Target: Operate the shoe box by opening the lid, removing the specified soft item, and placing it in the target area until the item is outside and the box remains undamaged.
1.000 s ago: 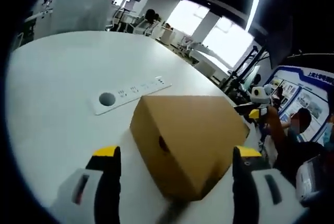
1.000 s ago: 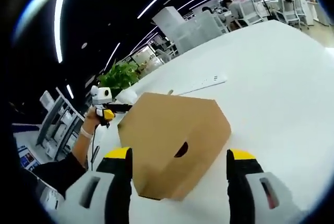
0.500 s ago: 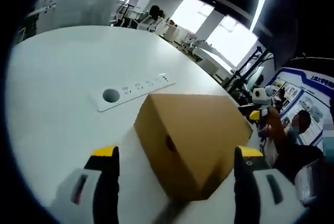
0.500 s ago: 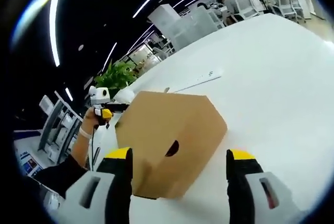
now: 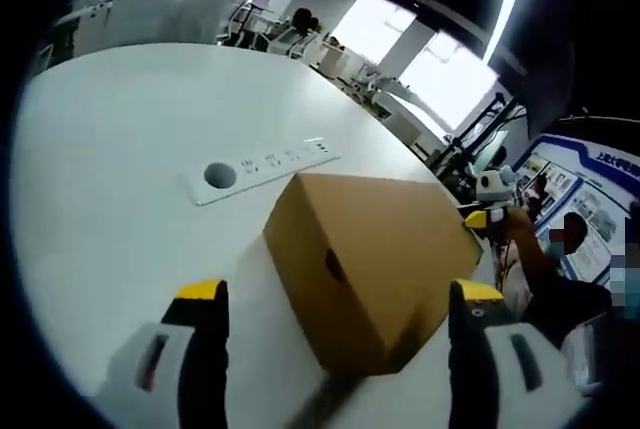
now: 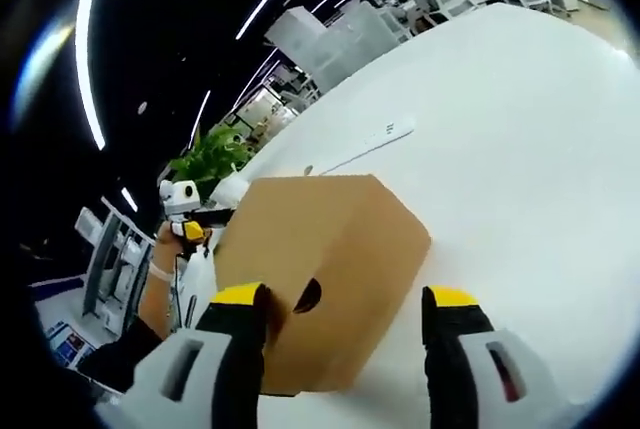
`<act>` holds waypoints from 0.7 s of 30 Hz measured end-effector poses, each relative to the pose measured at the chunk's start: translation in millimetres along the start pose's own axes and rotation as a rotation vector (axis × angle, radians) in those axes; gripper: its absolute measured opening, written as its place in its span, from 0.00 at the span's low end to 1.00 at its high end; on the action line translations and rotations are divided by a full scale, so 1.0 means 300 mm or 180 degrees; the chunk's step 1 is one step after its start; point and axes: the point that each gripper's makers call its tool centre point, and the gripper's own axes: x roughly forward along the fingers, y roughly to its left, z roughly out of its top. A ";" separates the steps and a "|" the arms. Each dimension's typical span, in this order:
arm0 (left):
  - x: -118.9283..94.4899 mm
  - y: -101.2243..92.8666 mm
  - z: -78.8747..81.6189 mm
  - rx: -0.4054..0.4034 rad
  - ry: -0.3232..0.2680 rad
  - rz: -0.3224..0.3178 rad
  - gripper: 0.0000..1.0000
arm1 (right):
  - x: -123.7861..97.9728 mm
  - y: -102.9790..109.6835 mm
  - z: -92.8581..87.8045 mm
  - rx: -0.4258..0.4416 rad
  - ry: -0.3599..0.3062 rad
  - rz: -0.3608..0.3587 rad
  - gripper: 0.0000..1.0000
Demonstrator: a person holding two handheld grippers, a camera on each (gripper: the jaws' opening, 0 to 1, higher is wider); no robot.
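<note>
A closed brown cardboard shoe box (image 5: 385,239) lies on the white table (image 5: 110,149), with a dark finger hole (image 5: 330,267) in its near end. My left gripper (image 5: 338,294) is open, its yellow-tipped jaws set wide on either side of the box's near corner and short of it. In the right gripper view the same box (image 6: 340,234) shows its other end with a finger hole (image 6: 307,296). My right gripper (image 6: 344,297) is open and straddles that end, its left jaw close to the box edge. The left gripper (image 6: 185,211) shows beyond the box.
A white socket strip (image 5: 262,164) with a round hole is set into the table behind the box, also visible as a strip (image 6: 365,144). The right gripper (image 5: 490,194) and a person's hand show past the box. A green plant (image 6: 215,157) and office furniture stand beyond the table.
The right gripper has come closer to the box end, which now sits between its jaws. The left gripper view has shifted only a little. The box stays closed and in place.
</note>
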 end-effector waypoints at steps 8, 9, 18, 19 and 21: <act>0.016 0.000 -0.015 0.0010 0.0070 0.0007 0.94 | 0.010 0.000 -0.006 0.0077 0.0041 0.0053 0.63; 0.017 0.000 -0.014 0.0007 0.0076 0.0011 0.94 | 0.011 0.001 -0.003 0.0072 0.0042 0.0066 0.62; 0.020 -0.025 0.012 0.0049 0.0042 -0.0019 0.94 | 0.015 0.032 0.002 0.0080 0.0094 0.0120 0.50; 0.021 -0.021 0.008 0.0069 0.0067 0.0011 0.94 | 0.016 0.028 0.002 0.0113 0.0101 0.0124 0.51; 0.021 -0.029 -0.007 0.0094 0.0099 0.0010 0.94 | 0.016 0.024 0.006 0.0154 0.0110 0.0134 0.51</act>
